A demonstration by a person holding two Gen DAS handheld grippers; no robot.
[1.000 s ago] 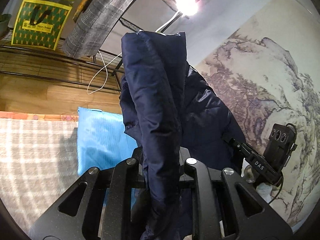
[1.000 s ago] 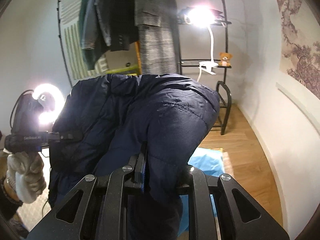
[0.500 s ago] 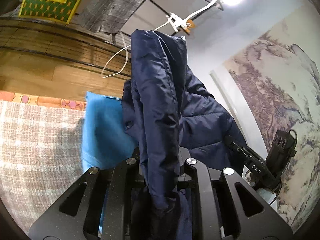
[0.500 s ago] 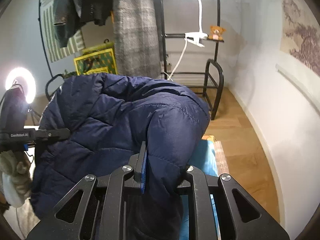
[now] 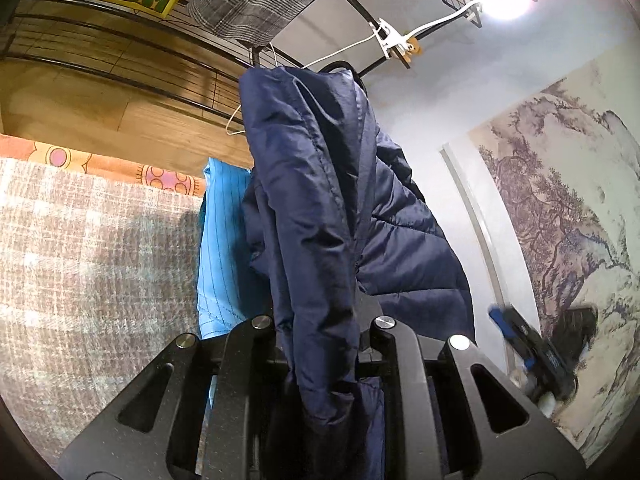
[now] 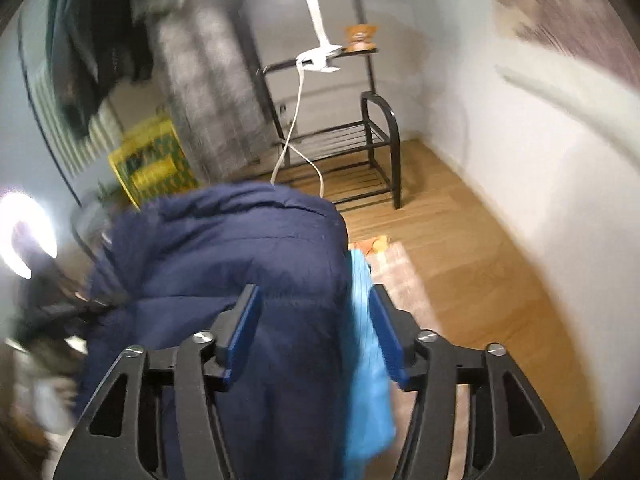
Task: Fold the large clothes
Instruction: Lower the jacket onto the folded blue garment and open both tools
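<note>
- Clamping a fold of the navy jacket (image 5: pixel 320 216) at frame centre, the left gripper (image 5: pixel 324 332) holds its fingers tight.
- Right gripper (image 6: pixel 314 332) fingers are opening, jacket (image 6: pixel 240 264) between them, blue cloth (image 6: pixel 366 344) beside.

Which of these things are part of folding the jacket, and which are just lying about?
Part of the job:
navy jacket
left hand-held gripper, clamped on it
right hand-held gripper, jaws opening around it

Lying about:
blue cloth
yellow bag
teddy bear
metal rack
</note>
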